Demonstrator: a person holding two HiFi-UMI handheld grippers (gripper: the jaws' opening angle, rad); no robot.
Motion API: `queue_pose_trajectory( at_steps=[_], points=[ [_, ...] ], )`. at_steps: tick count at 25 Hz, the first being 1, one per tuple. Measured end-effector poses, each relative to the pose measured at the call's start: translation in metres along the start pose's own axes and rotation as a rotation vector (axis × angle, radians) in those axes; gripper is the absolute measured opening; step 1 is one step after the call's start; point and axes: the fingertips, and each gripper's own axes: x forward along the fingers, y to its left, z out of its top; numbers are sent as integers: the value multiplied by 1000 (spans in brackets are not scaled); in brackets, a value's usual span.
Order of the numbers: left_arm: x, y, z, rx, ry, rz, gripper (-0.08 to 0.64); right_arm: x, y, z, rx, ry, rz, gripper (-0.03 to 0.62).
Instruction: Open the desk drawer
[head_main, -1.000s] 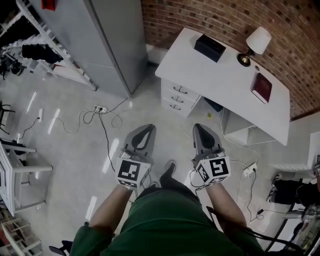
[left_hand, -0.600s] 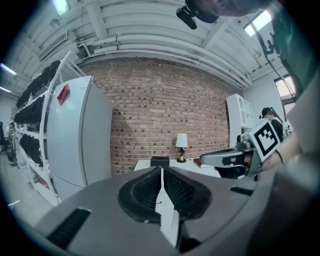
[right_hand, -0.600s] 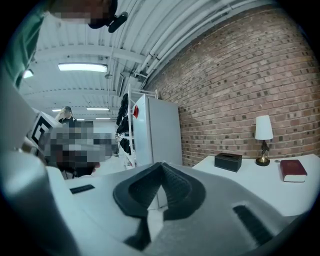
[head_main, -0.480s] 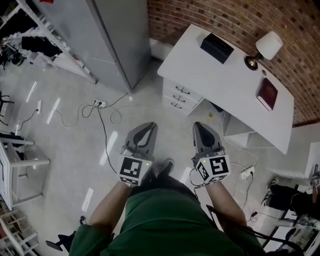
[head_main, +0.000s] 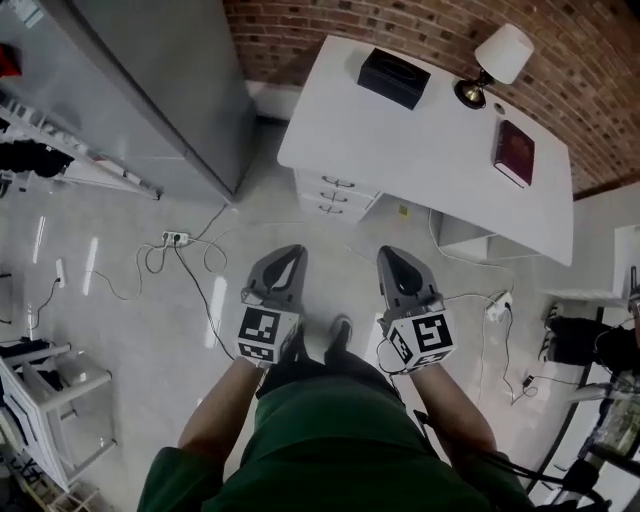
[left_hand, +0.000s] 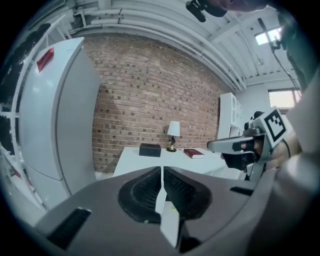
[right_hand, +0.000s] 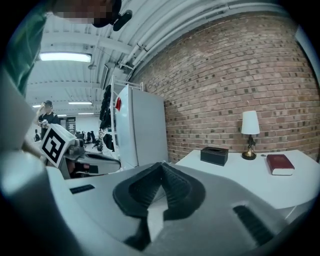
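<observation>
Head view shows desk (head_main: 420, 140) partly hiding drawers (head_main: 335, 196), left claw (head_main: 289, 252) and right claw (head_main: 391, 254) closed, empty.

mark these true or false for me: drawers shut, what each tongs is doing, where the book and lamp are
1. All three desk drawers are closed. True.
2. The left tongs grip a drawer handle. False: they are shut on nothing, well short of the desk.
3. The red book lies on the desk. True.
4. The lamp stands on the floor. False: it stands on the desk, near the brick wall.
5. The right tongs are wide open. False: they are shut and empty.
</observation>
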Motion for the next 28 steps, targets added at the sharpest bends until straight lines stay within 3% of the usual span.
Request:
queue_pose_trajectory(
  at_steps=[8,15,21,28],
  points=[
    [43,31,-50,-22,159,-172,11,24,-13,-16,46,52,-165,2],
    [75,50,-78,-8,234,-272,11,41,-16,-32,86,77,-254,0],
    [101,59,-108,-64,291,-315,11,45,-25,-63,116,114,-316,0],
    [123,58,-157,-45,377,-332,12,51,-35,-112,172,148,-328,0]
  ],
)
